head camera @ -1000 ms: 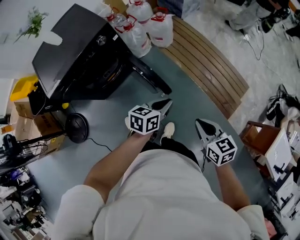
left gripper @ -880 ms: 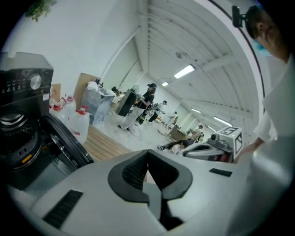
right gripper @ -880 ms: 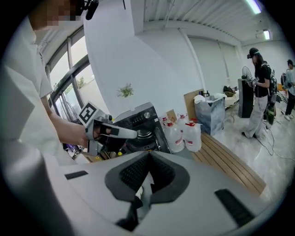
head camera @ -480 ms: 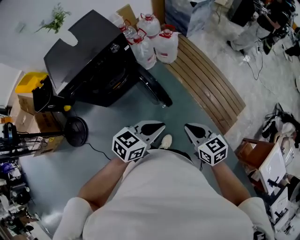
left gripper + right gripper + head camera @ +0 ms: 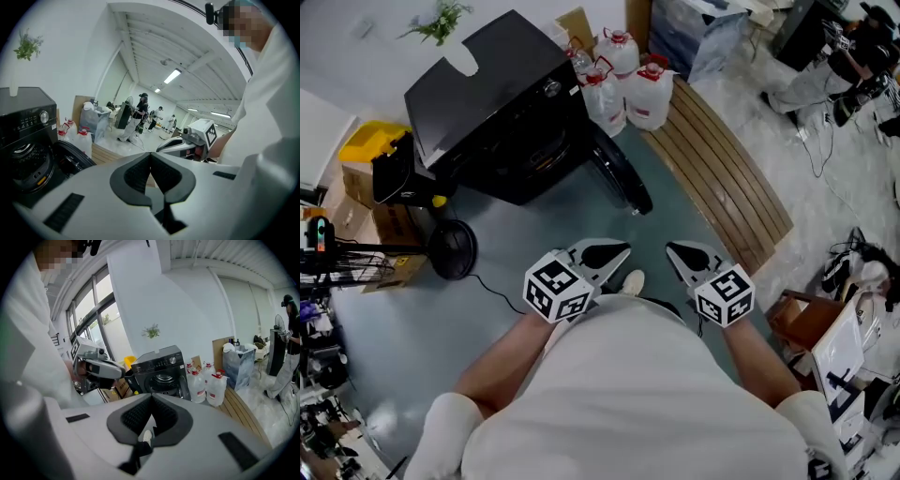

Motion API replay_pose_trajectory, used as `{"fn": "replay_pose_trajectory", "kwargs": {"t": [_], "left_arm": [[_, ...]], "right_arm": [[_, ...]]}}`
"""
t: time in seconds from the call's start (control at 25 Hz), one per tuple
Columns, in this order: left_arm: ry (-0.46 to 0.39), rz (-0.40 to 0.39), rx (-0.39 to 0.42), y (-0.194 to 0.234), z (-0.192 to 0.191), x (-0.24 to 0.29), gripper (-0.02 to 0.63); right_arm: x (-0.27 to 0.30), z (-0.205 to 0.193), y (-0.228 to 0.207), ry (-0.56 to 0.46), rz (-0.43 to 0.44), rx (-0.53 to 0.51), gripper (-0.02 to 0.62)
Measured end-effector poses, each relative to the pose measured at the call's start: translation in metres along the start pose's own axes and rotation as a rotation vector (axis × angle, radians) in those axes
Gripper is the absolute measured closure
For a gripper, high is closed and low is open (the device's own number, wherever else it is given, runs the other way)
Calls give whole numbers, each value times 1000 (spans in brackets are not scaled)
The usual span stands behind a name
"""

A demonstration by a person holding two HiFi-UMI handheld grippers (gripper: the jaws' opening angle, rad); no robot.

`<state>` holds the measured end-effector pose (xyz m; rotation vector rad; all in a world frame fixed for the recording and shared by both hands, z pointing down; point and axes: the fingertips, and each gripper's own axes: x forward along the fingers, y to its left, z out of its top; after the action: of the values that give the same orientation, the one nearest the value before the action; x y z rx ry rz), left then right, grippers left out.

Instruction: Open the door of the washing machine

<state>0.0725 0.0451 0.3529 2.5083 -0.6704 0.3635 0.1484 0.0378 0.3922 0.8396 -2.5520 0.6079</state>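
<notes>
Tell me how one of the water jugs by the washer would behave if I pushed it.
The jugs look squat and broad-based, so one would probably slide rather than tip. Fill level is unclear; if full, heavy for its size. Packed together beside the washer, a pushed one would likely nudge its neighbours.

A grey-green floor (image 5: 516, 244) fills the middle, and a curved band of wooden slats (image 5: 722, 178) runs from 12 toward 3 o'clock. A white wall (image 5: 356, 37) stands at 11 o'clock. Tall windows (image 5: 91, 310) line one side. Strip lights (image 5: 172, 76) glow on the ribbed white ceiling (image 5: 140, 37).
</notes>
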Motion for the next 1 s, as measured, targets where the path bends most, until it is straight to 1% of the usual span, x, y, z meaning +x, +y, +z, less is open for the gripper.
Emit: {"fn": "replay_pose_trajectory", "kwargs": {"t": [0.48,1.0], "left_arm": [[-24,21,-8,9,-1,-12,589],[-37,40,-22,14,-8,-17,589]], "right_arm": [[6,8,10,-9,0,-25,588],[11,5,17,8,10,-56,588]]}}
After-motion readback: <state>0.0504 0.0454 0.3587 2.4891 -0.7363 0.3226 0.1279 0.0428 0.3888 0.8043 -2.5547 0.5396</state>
